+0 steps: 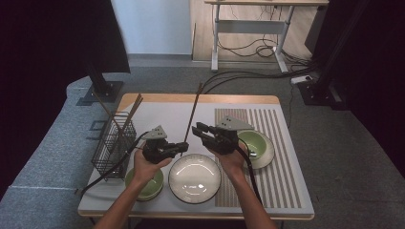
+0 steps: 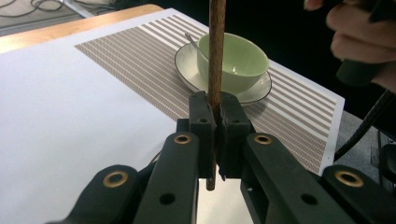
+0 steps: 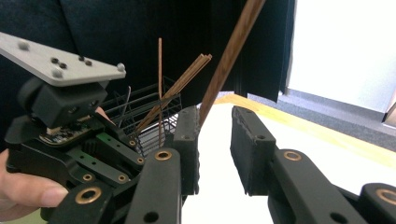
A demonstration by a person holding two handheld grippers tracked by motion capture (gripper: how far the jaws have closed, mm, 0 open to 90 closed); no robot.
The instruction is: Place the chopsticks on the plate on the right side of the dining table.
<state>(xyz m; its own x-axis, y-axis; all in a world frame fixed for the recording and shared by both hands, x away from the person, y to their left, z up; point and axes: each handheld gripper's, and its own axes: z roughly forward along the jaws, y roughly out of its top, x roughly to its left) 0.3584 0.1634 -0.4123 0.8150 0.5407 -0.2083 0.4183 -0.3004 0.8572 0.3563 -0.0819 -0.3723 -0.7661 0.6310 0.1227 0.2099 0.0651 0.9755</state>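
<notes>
My left gripper [image 1: 184,147] [image 2: 212,105] is shut on the lower end of a long brown chopstick [image 1: 193,112] [image 2: 216,46]. The stick rises steeply from the jaws, above the white plate [image 1: 194,177]. My right gripper [image 1: 196,128] [image 3: 215,126] hovers just to the right of it, pointing left with its jaws apart. In the right gripper view the chopstick [image 3: 231,56] slants down to the tip of the left jaw, and nothing is pressed between the pads. The person's hand and the left gripper's grey plate [image 3: 60,60] sit close at that view's left.
A black wire basket [image 1: 112,143] [image 3: 149,102] at the table's left holds several more chopsticks [image 1: 129,112] [image 3: 182,79]. A green bowl [image 1: 145,188] lies under the left wrist. Another green bowl [image 1: 252,142] [image 2: 238,56] stands on a saucer on the striped mat [image 1: 277,157] [image 2: 140,60].
</notes>
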